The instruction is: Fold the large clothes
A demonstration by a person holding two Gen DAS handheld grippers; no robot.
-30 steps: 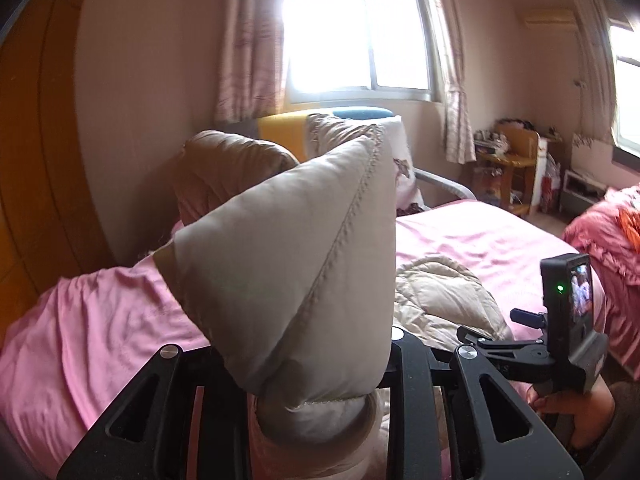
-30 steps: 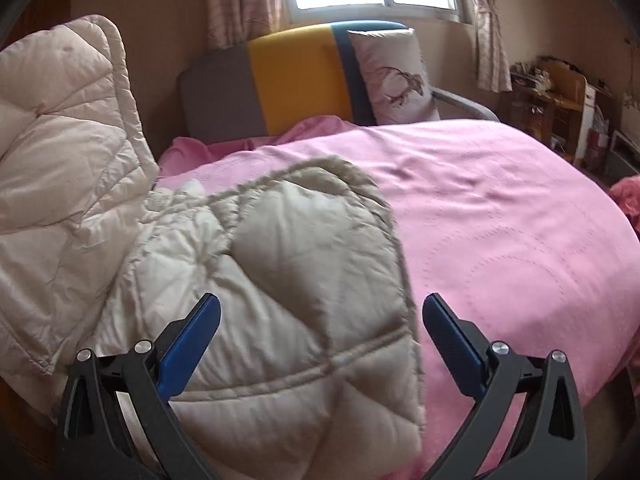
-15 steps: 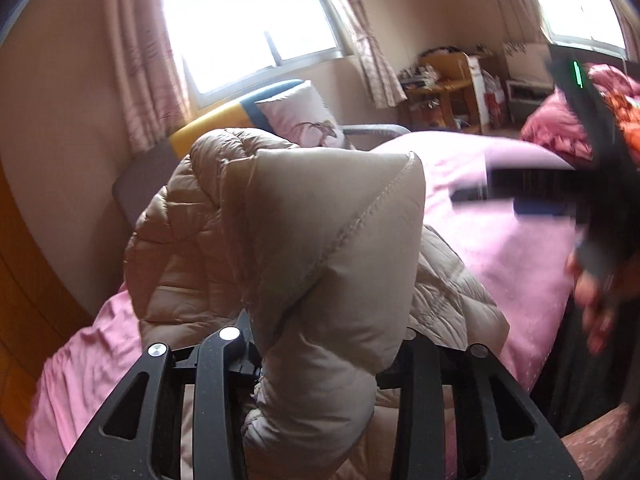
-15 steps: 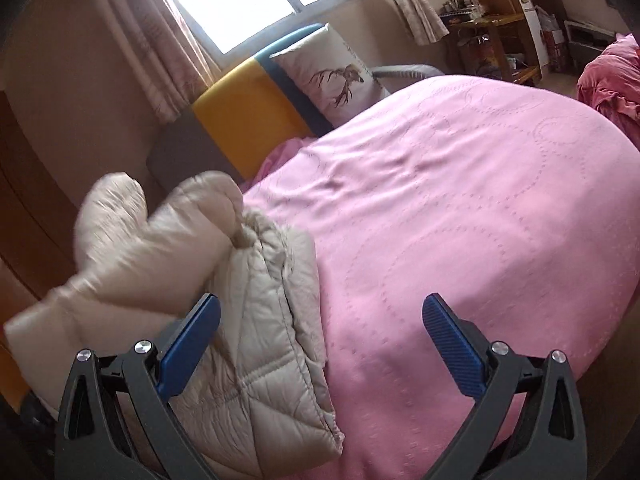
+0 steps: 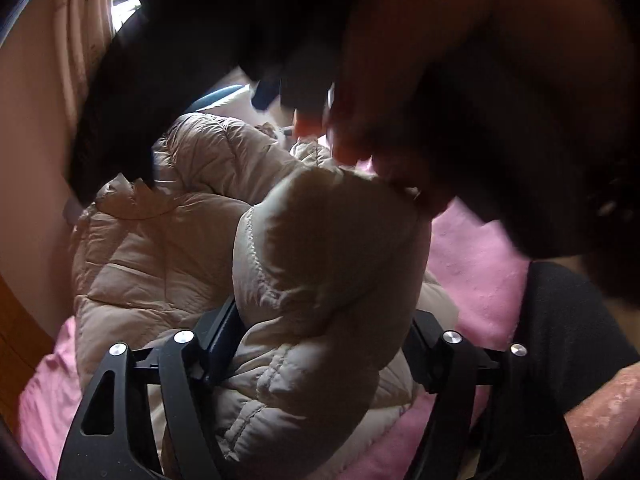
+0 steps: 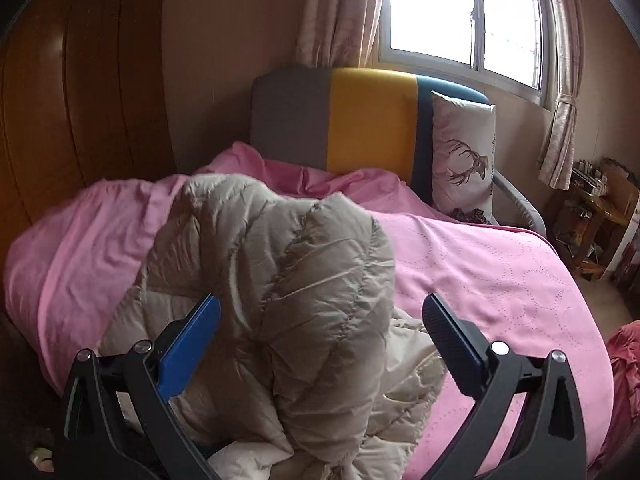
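The puffy beige quilted down jacket [image 6: 288,292] sits heaped on the pink bedspread [image 6: 500,280]. The left gripper [image 5: 324,344] is opening around a fold of it; the right gripper [image 6: 320,332] hangs wide apart above, gripping nothing.

One puffer jacket [image 6: 304,280], one pillow [image 6: 464,160], two tools [image 6: 320,344].

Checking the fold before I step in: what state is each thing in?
Beige puffer jacket: bunched up on the bed, unfolded.
Left gripper: jaws opening, jacket fabric between them.
Right gripper: open, gripping nothing.
Pink bedspread: spread over the bed.
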